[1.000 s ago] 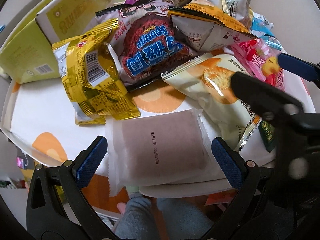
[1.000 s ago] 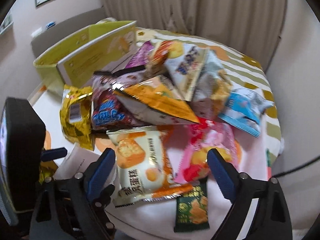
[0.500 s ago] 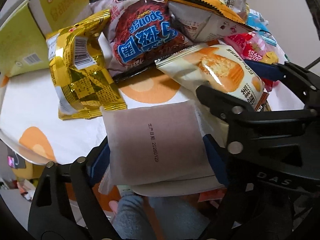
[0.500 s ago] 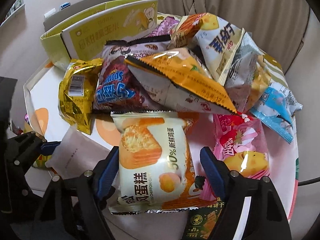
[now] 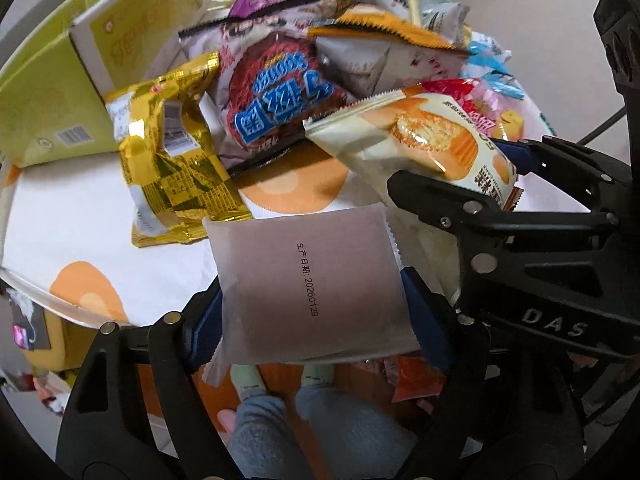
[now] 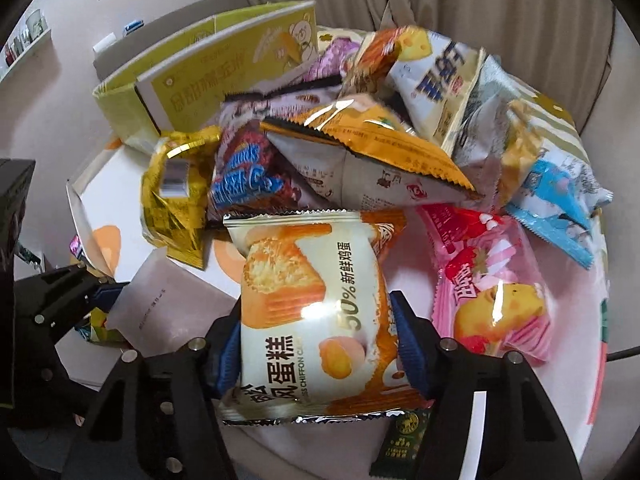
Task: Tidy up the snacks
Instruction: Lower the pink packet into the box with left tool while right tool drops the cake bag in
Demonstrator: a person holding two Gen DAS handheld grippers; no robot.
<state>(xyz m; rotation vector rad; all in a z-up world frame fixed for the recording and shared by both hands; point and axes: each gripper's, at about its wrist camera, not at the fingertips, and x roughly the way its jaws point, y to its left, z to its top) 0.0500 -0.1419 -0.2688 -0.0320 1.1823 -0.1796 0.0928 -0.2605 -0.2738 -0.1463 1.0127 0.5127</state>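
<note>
Snacks are crowding the top half of the left wrist view, heaped on a white table (image 5: 60, 216) with orange dots. At lower centre the left gripper (image 5: 316, 312) is pinching a plain grey packet (image 5: 308, 284) by its two sides, blue pads pressing in. A gold packet (image 5: 172, 168) is lying just above and left of it, touching its corner, with a Sponge bag (image 5: 276, 108) behind. At right the right gripper (image 5: 504, 184) is clamping a chiffon cake pack (image 5: 424, 140). A green box (image 5: 48, 100) is standing at upper left.

Turning to the right wrist view, the right gripper (image 6: 316, 344) is squeezing the chiffon cake pack (image 6: 308, 308) at lower centre. A pink strawberry pack (image 6: 492, 288) is lying just right of it. At lower left the left gripper (image 6: 80, 292) is gripping the grey packet (image 6: 168, 304). The green box (image 6: 208, 72) is sitting at upper left.
</note>
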